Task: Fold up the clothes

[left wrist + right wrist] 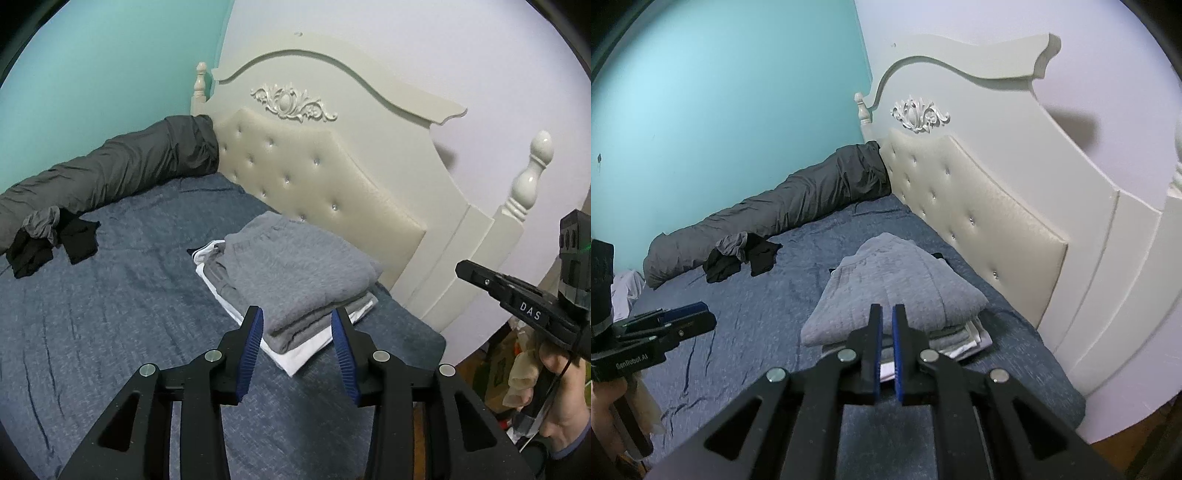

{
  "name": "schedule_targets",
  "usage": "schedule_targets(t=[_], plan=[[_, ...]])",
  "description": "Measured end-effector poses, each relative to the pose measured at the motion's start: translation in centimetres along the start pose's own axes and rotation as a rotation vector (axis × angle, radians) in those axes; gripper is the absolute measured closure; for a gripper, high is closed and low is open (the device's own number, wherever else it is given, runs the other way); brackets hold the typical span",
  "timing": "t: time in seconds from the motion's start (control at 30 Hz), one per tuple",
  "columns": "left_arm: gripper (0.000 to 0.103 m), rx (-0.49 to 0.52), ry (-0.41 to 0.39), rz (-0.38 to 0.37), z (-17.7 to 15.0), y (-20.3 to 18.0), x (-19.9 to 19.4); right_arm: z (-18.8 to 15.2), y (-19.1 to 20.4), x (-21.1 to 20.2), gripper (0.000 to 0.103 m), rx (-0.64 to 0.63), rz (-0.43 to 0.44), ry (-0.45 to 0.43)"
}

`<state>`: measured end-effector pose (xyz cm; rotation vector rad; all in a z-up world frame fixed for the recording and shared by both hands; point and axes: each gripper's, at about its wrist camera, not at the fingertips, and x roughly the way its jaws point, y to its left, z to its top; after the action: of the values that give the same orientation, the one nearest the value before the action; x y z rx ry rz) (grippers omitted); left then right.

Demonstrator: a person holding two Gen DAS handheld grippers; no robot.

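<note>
Currently: folded clothes stacked on bed (110, 295), both grippers empty.
Folded stack (295, 273) lies beside the headboard (332, 173); loose dark garments (51, 240) lie well away from it. Left gripper (297, 325) jaws apart, holding nothing; right gripper (886, 321) jaws nearly together, holding nothing.

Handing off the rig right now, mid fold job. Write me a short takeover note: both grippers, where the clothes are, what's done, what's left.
Left gripper: open, nothing between its fingers, held off the near edge of the stack.
Right gripper: shut, empty, also in front of the stack.
Folded stack: grey sweater on top, grey and white pieces under it, on the blue bedspread near the headboard.
Unfolded pile: black and grey garments, crumpled, far side of the bed beside the dark bolster.
Done: the stack looks finished.
Left: probably the crumpled pile; fold it and add it to the stack.
</note>
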<state>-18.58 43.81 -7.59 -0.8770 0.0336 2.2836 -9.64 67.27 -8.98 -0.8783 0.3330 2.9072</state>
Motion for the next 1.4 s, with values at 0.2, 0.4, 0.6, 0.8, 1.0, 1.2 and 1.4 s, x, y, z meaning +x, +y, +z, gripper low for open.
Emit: schedule_targets(t=[0.2,0.4,0.6,0.8,1.0,1.2,1.4], plan=[[0.054,0.001,-0.032,-0.002,-0.7,0.3,-3.0,-0.8,2.1,-2.7,0.093,-0.010,-0.016,-0.025],[0.049,0.005,-0.055,-0.008,-1.5,0.4,-5.5,-1.8,4.0,-5.1,0.090,-0.017,-0.033,-0.036],[0.047,0.017,-0.070,-0.017,-2.4,0.4,-7.4,-2.7,5.4,-7.3,0.085,-0.015,-0.046,-0.056],[0.046,0.037,-0.086,-0.027,-3.3,0.0,-9.2,-3.6,6.6,-9.1,0.082,-0.016,-0.054,-0.068],[0.041,0.063,-0.103,-0.031,-4.0,-0.5,-11.1,-4.6,7.5,-10.6,0.076,-0.010,-0.057,-0.073],[0.040,0.077,-0.112,-0.038,-4.9,-0.9,-12.6,-5.3,8.4,-11.9,0.065,-0.013,-0.051,-0.082],[0.037,0.081,-0.119,-0.046,-5.7,-0.7,-13.9,-5.9,8.9,-13.2,0.058,-0.008,-0.053,-0.098]])
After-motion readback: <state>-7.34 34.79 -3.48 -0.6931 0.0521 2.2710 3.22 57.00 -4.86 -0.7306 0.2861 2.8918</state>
